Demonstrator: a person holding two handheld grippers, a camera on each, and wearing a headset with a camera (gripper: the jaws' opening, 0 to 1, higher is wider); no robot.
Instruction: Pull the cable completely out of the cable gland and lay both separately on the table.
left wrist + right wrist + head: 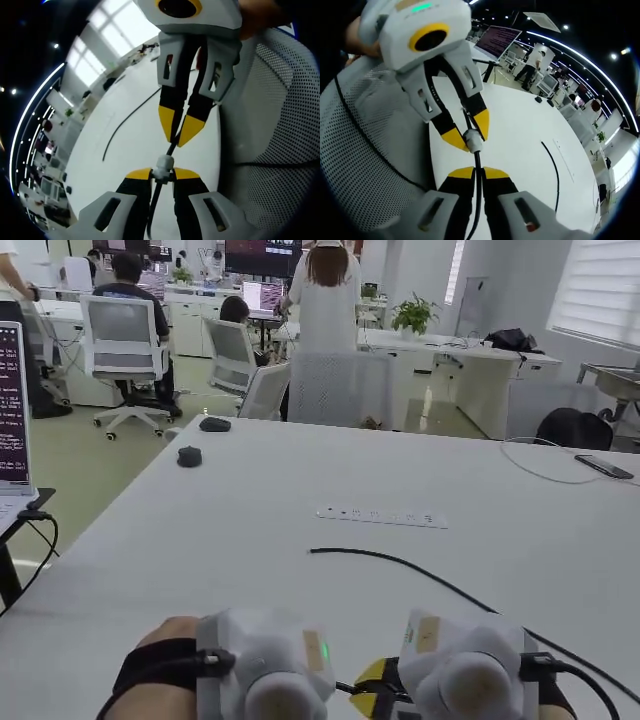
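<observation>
My left gripper is shut on a small white cable gland, seen close up in the left gripper view. A black cable runs out of the gland into my right gripper, which faces it and is shut on the cable just beyond. In the right gripper view my right gripper clamps the cable, and the gland sits between the yellow tips of my left gripper. The rest of the cable lies in a curve on the white table. Both grippers are held low at the near table edge.
A white power strip lies mid-table beyond the cable's free end. Two dark mice sit far left, and a phone with a white wire far right. A monitor stands at the left edge. Office chairs and people are behind the table.
</observation>
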